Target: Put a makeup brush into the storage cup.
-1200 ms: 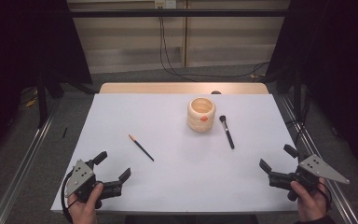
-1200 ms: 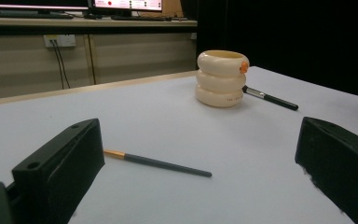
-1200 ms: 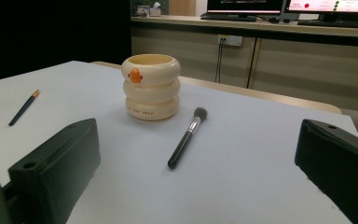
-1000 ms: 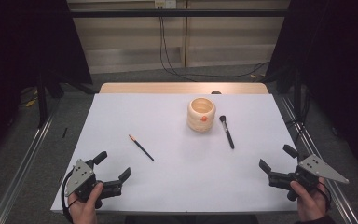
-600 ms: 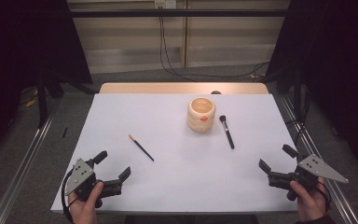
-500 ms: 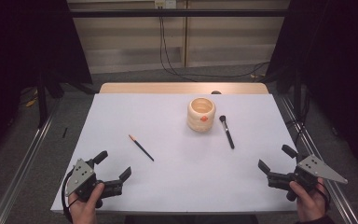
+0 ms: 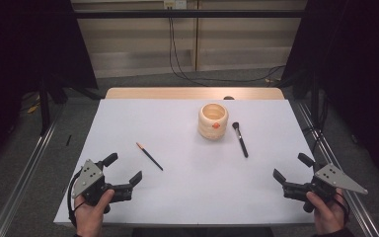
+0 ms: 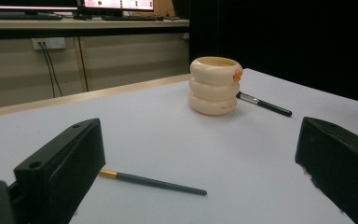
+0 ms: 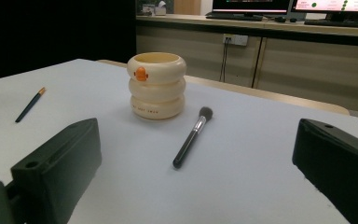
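A white table [image 7: 187, 192] takes up most of the high view, with a strip of bare wood along its far edge. Toward the far right of its middle stands a cream pot [image 7: 212, 120] made of three stacked rings, upright and open at the top, with a small orange mark near its rim. Just right of the pot, apart from it, lies a makeup brush [image 7: 240, 139] with a black handle, its bristles toward the far side. Well to the left of the pot lies a thin dark pencil-like brush [image 7: 149, 156] with an orange end, slanting across the sheet.

The left gripper [image 7: 123, 174] rests at the near left corner, its jaws wide apart and holding nothing; the thin brush lies just ahead of it. The right gripper [image 7: 291, 170] sits at the near right corner, jaws likewise spread and empty, with the makeup brush ahead.

The work looks not yet begun, and it is probably a matter of putting both brushes into the pot. To do it well, each gripper should come down square across its handle near the middle, close firmly so the round shaft cannot roll away, lift, tip it upright, and lower it inside the rim without knocking the pot.
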Action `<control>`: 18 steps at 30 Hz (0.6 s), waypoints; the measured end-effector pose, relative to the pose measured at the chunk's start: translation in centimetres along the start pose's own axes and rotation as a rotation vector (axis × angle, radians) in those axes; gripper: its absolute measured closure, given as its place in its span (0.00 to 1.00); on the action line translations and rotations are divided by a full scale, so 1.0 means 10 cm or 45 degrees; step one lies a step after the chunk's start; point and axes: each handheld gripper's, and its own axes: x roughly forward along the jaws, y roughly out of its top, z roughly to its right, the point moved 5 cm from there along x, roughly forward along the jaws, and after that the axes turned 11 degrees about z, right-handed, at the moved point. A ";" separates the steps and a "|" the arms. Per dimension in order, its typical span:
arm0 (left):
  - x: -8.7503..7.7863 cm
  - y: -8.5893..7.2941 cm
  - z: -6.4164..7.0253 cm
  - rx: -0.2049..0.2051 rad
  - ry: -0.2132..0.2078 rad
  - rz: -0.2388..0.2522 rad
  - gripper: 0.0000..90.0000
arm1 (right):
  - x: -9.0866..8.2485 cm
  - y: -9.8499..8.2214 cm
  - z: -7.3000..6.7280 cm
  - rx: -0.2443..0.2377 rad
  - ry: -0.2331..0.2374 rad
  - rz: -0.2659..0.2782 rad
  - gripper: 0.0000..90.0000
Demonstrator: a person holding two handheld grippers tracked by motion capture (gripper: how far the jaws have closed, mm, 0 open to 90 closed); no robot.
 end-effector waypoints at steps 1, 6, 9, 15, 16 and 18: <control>0.02 0.01 0.00 0.002 -0.007 -0.004 0.01 | 0.00 0.00 0.00 0.000 0.001 0.000 0.01; 0.11 0.05 -0.01 -0.006 -0.006 -0.018 0.01 | -0.01 0.00 0.00 0.002 0.006 -0.001 0.01; 0.17 0.10 -0.02 0.009 -0.007 -0.019 0.01 | -0.01 0.00 0.00 -0.004 0.015 -0.004 0.01; 0.31 0.16 -0.04 0.003 0.009 -0.042 0.01 | -0.01 0.00 0.00 0.002 0.013 -0.002 0.01; 0.34 0.16 -0.04 -0.004 0.019 -0.043 0.01 | 0.00 0.00 0.00 -0.003 0.012 0.000 0.01; 0.39 0.15 -0.05 0.008 0.019 -0.063 0.01 | 0.00 0.00 0.00 -0.006 0.015 0.000 0.01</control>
